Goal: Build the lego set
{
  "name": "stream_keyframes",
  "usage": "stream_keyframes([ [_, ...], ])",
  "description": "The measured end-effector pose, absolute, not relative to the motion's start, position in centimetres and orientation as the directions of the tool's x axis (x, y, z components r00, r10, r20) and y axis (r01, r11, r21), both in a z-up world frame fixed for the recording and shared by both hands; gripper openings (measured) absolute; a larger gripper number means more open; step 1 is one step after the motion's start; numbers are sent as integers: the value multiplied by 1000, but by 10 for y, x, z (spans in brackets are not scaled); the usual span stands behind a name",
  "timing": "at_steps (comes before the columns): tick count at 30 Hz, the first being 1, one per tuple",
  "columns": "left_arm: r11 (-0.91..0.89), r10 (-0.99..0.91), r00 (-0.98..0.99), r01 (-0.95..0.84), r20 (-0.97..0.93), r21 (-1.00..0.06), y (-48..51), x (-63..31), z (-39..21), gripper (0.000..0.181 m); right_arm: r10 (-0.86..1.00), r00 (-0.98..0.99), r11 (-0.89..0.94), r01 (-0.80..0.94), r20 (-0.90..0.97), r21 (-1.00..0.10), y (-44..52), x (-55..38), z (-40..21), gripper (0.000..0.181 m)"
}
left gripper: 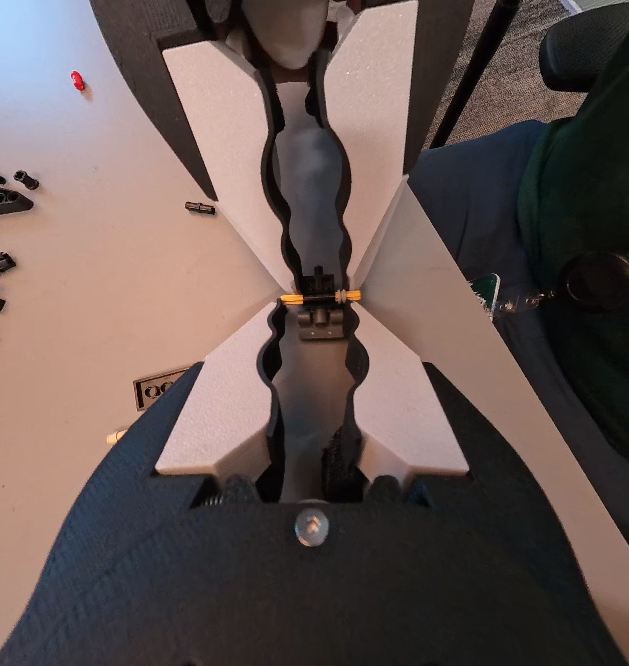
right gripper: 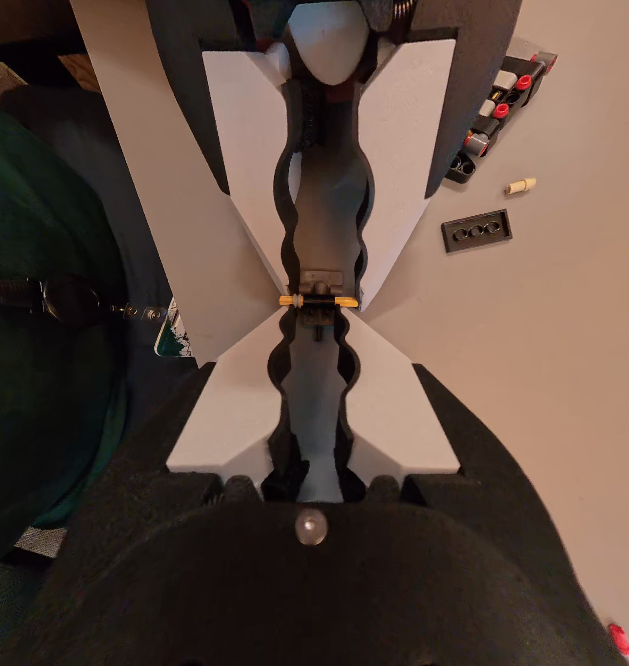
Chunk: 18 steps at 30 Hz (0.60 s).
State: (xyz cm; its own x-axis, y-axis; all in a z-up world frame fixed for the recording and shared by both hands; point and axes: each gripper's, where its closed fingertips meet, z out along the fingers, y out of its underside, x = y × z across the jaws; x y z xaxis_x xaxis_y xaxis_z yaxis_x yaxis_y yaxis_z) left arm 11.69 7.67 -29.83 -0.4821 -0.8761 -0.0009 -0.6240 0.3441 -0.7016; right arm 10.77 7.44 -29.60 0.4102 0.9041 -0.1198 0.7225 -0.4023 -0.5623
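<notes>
- My left tool (left gripper: 315,326) grips the grey hinge piece (left gripper: 319,326); my right tool (right gripper: 315,319) clamps the black block (right gripper: 316,317). Tip to tip, both meet above the worktop (left gripper: 89,288).
- The yellow axle (left gripper: 320,297) runs crosswise through the small assembly, right between the two sets of tips.
- Risk, as I judge it: pushing off-line could pop the axle or its pale bush (left gripper: 340,296) out, or twist the piece from my grip.
- Spare parts, including a dark plate (right gripper: 476,230), lie well apart.
</notes>
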Motion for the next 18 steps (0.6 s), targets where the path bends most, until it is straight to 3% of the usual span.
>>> stream_keyframes([
  [18, 333, -879, -476, -614, 0, -716, 77, 118, -298, 30, 891, 439, -417, 685, -118, -598, 73, 109, -297, 23],
])
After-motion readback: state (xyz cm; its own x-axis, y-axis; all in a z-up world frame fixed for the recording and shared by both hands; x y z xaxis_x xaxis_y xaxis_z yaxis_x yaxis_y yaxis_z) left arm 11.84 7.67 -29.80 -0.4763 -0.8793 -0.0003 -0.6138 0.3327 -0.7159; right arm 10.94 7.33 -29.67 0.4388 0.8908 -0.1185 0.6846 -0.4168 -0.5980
